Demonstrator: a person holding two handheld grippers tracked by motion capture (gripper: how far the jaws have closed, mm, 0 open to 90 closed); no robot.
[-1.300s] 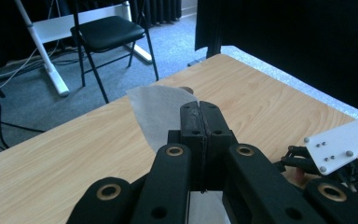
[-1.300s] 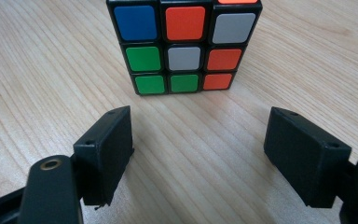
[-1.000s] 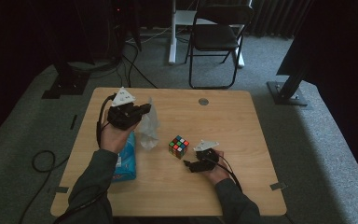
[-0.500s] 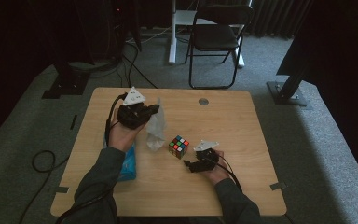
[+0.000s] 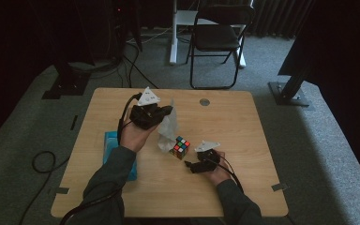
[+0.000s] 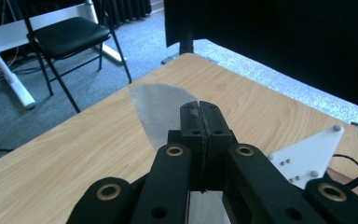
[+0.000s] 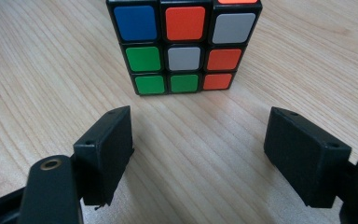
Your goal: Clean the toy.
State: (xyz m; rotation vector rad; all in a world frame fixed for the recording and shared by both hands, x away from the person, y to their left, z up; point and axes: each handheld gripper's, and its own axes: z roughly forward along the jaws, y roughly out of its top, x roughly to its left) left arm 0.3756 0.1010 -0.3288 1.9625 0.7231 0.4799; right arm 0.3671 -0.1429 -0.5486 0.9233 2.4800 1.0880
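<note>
While the left gripper [image 5: 165, 112] keeps its jaws clamped on a white tissue [image 5: 168, 130], the person's left hand [image 5: 133, 135] has carried it across the table [image 5: 243, 140] toward the cube [image 5: 180, 147]. A second ago the tissue hung clear of the cube, over the blue tissue pack [image 5: 110, 143]; now its lower end hangs just beside the cube's left side, possibly touching it, though the high view is too coarse to tell. In the left gripper view the jaws are pressed flat together with the tissue [image 6: 161, 109] fanning out past their tips.

The right gripper [image 5: 194, 167] has not stirred. It rests low on the table just short of the cube, and in the right gripper view its jaws stand wide, nothing between them, with the cube [image 7: 184, 44] square ahead and slightly apart from the tips.

Judging from this, the tissue has been drawn from the pack and brought over for wiping or covering the cube. The right gripper looks ready to close in and steady the cube, and that seems the likely next need, since a loose cube would slide under the tissue.
</note>
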